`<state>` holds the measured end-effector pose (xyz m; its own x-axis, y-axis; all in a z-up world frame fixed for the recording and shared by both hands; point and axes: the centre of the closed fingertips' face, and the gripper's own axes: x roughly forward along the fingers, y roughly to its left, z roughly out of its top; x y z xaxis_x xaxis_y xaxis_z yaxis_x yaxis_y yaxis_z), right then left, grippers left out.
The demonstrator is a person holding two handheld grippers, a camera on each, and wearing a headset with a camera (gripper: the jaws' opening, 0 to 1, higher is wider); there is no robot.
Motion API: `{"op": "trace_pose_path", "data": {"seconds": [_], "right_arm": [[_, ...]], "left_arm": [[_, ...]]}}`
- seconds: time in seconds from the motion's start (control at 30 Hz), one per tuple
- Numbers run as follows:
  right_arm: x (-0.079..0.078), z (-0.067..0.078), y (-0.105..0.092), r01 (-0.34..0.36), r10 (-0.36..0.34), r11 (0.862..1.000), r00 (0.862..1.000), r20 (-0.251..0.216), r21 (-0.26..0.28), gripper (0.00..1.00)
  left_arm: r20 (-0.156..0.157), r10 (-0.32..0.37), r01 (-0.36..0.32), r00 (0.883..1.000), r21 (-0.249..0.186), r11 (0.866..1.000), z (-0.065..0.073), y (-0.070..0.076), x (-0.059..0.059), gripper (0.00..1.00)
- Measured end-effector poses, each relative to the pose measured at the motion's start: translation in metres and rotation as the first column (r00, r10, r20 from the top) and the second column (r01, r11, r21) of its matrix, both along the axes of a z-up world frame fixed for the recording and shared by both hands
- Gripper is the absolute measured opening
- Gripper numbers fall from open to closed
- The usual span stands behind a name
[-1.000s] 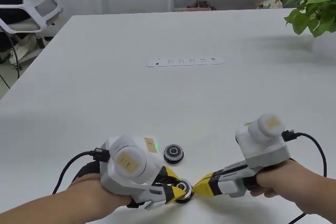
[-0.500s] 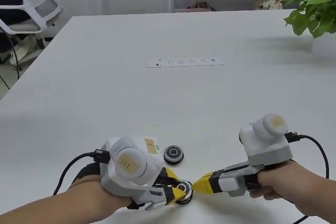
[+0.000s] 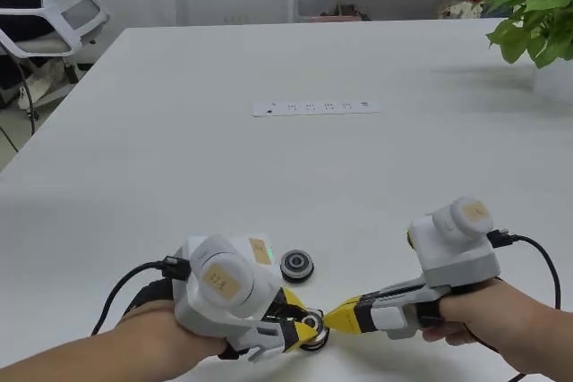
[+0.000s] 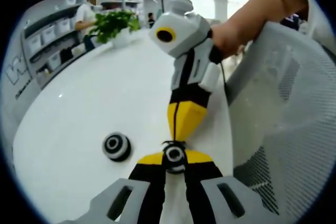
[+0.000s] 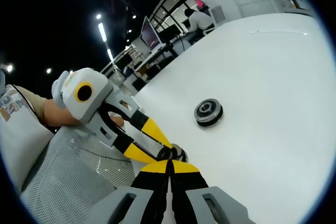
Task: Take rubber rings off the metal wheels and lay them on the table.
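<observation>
While I watch through the head view, the left gripper (image 3: 303, 328) sits low at the near edge of the table (image 3: 179, 176). Its yellow-tipped jaws are clamped on a small wheel (image 4: 174, 156) with a dark ring around a silver hub. The right gripper (image 5: 169, 165) comes in from 3 o'clock, jaws pressed together into one yellow point. That point meets the wheel's edge, but I cannot tell whether it has any rubber nipped between the tips.

A second wheel (image 3: 296, 263) lies flat on the table at about 11 o'clock from the held one. It is close by but clear of both grippers, with its black ring on.

Well off at 12 o'clock a white power strip (image 3: 309, 107) lies on the table, and a leafy plant (image 3: 533, 6) stands out at 2 o'clock.
</observation>
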<state>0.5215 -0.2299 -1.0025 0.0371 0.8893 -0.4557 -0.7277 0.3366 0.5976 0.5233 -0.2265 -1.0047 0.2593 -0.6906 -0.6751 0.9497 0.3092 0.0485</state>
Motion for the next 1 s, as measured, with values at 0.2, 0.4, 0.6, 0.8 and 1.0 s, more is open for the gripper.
{"op": "trace_pose_path", "data": {"seconds": [0.2, 0.4, 0.6, 0.8, 1.0], "right_arm": [[-0.003, 0.001, 0.003, -0.031, 0.031, 0.999, 0.999, 0.03, -0.008, 0.0], [-0.004, 0.002, 0.004, -0.039, 0.039, 0.999, 0.999, 0.034, -0.002, 0.0], [-0.006, 0.003, 0.006, -0.053, 0.053, 0.999, 0.998, 0.038, 0.006, 0.0], [-0.011, 0.008, 0.01, -0.091, 0.09, 0.995, 0.995, 0.038, 0.04, 0.0], [-0.009, 0.005, 0.006, -0.082, 0.081, 0.996, 0.995, 0.052, 0.024, 0.0]], "left_arm": [[0.0, -0.007, 0.007, 1.0, 0.004, 1.0, 0.0, 0.0, -0.001, 0.13], [0.001, -0.012, 0.012, 1.0, 0.006, 1.0, 0.0, 0.0, -0.001, 0.13], [0.002, -0.019, 0.019, 1.0, 0.007, 1.0, 0.0, -0.001, -0.002, 0.13], [0.002, -0.016, 0.016, 1.0, 0.005, 1.0, 0.0, -0.001, -0.002, 0.13], [0.004, -0.017, 0.016, 1.0, 0.005, 1.0, 0.0, -0.002, -0.002, 0.13]]}}
